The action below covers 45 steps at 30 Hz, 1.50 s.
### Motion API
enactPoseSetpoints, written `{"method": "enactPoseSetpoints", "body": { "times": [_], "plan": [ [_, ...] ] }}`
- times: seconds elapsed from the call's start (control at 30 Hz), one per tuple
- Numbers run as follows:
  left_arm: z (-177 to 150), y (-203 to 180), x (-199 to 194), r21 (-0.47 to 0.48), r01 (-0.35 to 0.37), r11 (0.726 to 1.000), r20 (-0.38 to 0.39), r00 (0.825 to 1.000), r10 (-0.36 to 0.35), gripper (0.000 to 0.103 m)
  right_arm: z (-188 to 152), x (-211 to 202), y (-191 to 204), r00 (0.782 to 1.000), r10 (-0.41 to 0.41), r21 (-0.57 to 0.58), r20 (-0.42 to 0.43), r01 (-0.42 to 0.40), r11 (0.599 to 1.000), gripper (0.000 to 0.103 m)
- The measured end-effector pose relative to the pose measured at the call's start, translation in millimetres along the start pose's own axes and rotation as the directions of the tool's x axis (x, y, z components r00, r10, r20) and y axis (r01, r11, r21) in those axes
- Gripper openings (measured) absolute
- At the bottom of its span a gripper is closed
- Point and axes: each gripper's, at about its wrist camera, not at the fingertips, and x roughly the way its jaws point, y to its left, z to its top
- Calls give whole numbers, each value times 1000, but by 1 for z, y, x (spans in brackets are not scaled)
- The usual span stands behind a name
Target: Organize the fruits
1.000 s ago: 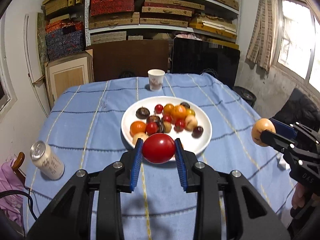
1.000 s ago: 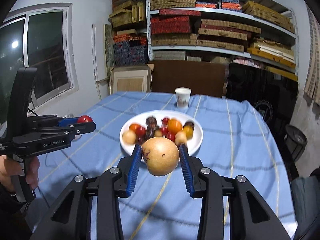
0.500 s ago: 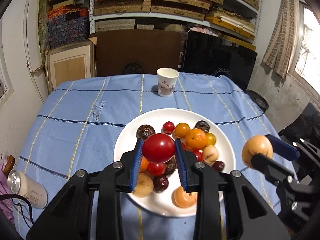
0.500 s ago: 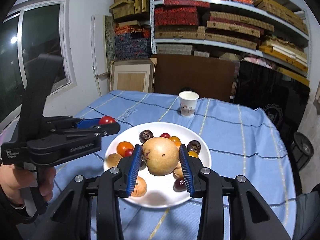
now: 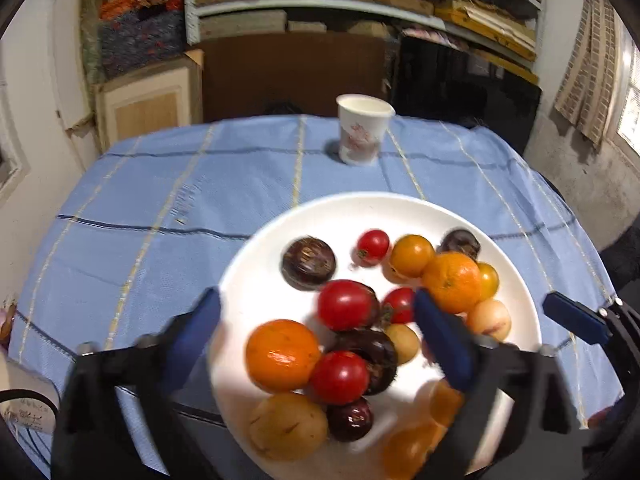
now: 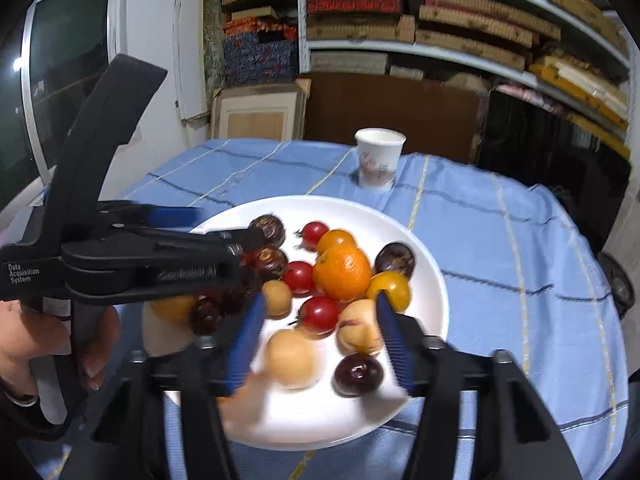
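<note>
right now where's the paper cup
In both wrist views the paper cup stands upright on the blue tablecloth, beyond the far rim of the white plate, apart from it.

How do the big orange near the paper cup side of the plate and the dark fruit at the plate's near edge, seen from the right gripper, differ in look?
The orange is bright orange; the dark fruit is deep purple-brown. The orange is clearly larger than the dark fruit. The orange sits among other fruits in the middle of the white plate; the dark fruit lies apart near the plate's front edge. Both are round and rest on the same plate.
</note>
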Motion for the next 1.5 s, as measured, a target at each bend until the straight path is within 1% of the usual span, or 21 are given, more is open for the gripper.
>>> {"method": "enactPoseSetpoints", "body": {
  "times": [0.03,0.1,0.2,0.27,0.33,0.37,0.43,0.5,0.57,0.7,0.73,0.8,0.87,0.9,0.97,1.1,1.23,1.27,1.4,1.5],
  "plan": [
    [-1,2,-4,-7,3,1000,11,1000,-2,98,-1,-2,0,1000,5,4,-1,-5,1000,62],
    [-3,3,-10,-7,8,1000,-10,1000,-8,98,-3,-9,-3,1000,13,20,-1,-13,1000,62],
    [-13,6,-32,-1,18,1000,-8,1000,-18,98,-10,-31,-4,999,33,49,10,-33,998,62],
    [-23,7,-52,14,18,1000,2,1000,-18,98,-19,-52,-2,999,41,74,15,-42,996,67],
    [-38,9,-77,22,46,999,5,999,-46,98,-27,-69,0,999,45,90,17,-47,995,78],
    [-45,10,-88,22,54,998,10,999,-54,98,-33,-82,4,999,46,97,20,-48,994,81],
    [-62,13,-111,23,63,998,12,998,-63,98,-44,-101,11,999,50,112,17,-51,992,94],
    [-82,14,-134,24,77,997,-3,997,-76,98,-59,-121,19,999,54,135,-6,-53,989,99],
    [-106,17,-164,28,105,994,-12,994,-105,98,-77,-145,28,998,56,169,-7,-54,984,99],
    [-149,28,-233,-1,105,994,62,993,-105,98,-106,-196,48,1000,24,214,17,-27,976,99],
    [-161,31,-258,-9,102,995,93,991,-100,98,-111,-207,51,999,21,220,28,-26,975,99],
    [-180,32,-295,-7,102,995,133,986,-100,98,-124,-234,60,999,-6,233,42,-4,972,99],
    [-201,30,-327,9,87,996,149,985,-87,98,-134,-259,71,999,-14,233,44,3,972,99],
    [-207,28,-337,17,81,997,150,985,-83,98,-139,-271,78,999,-22,229,47,11,973,99],
    [-231,25,-367,27,84,996,164,983,-87,98,-148,-293,91,998,-38,216,56,25,976,99],
    [-267,21,-407,34,125,992,184,974,-129,98,-170,-330,112,993,-82,217,90,61,974,99],
    [-289,13,-429,55,124,991,196,972,-132,98,-189,-343,124,992,-92,228,83,70,971,99],
    [-295,10,-433,66,124,990,198,971,-135,98,-194,-346,127,991,-107,222,85,86,971,99],
    [-304,4,-443,72,97,993,226,968,-110,98,-205,-349,135,987,-135,204,88,115,972,99],
    [-308,2,-444,57,68,996,222,972,-79,98,-207,-349,133,987,-135,208,81,116,971,99]
  ]
}}
